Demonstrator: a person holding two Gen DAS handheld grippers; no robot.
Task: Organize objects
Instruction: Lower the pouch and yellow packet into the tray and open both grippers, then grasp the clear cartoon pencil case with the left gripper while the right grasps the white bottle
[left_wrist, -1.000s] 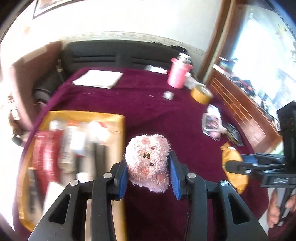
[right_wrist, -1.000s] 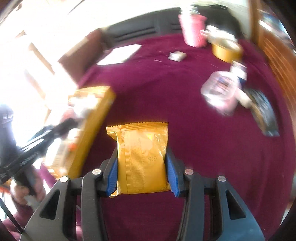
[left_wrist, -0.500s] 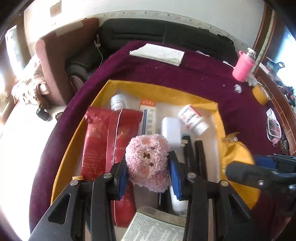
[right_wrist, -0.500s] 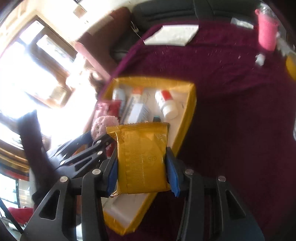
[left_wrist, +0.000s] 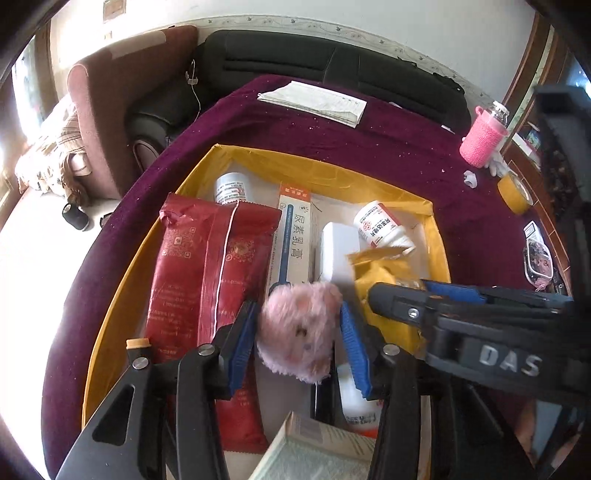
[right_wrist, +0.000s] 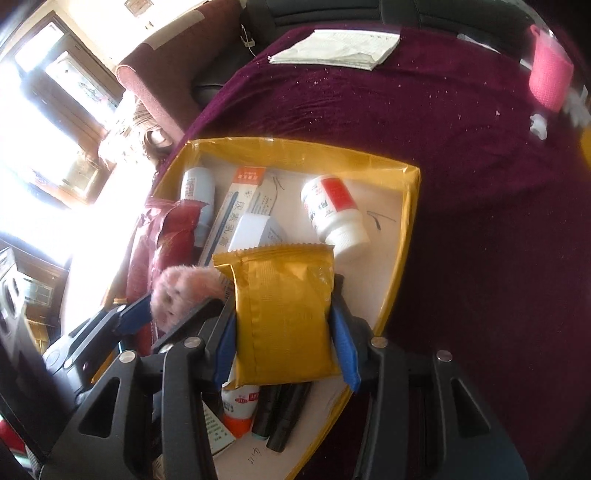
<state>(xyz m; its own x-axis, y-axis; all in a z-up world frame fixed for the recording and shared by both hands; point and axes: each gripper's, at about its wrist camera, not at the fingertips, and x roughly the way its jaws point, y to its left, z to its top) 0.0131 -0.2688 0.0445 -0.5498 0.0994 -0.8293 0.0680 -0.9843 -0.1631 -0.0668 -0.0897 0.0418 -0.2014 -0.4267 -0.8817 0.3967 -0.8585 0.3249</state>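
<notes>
Pink plush toy (left_wrist: 298, 328) sits loose as left gripper (left_wrist: 298, 332) jaws have just been opening; right gripper (right_wrist: 284, 325) clamps one gold packet (right_wrist: 284, 314) (over one yellow tray (left_wrist: 325, 173)).

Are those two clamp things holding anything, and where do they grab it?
The right gripper grips a gold snack packet by its side edges. The left gripper's jaws have just been opening; the pink plush toy sits between them, apparently released.

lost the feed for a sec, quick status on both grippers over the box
Left gripper opening, fluffy pink plush toy slipping out. Right gripper holds gold foil snack packet. Both over crowded yellow cardboard box.
</notes>
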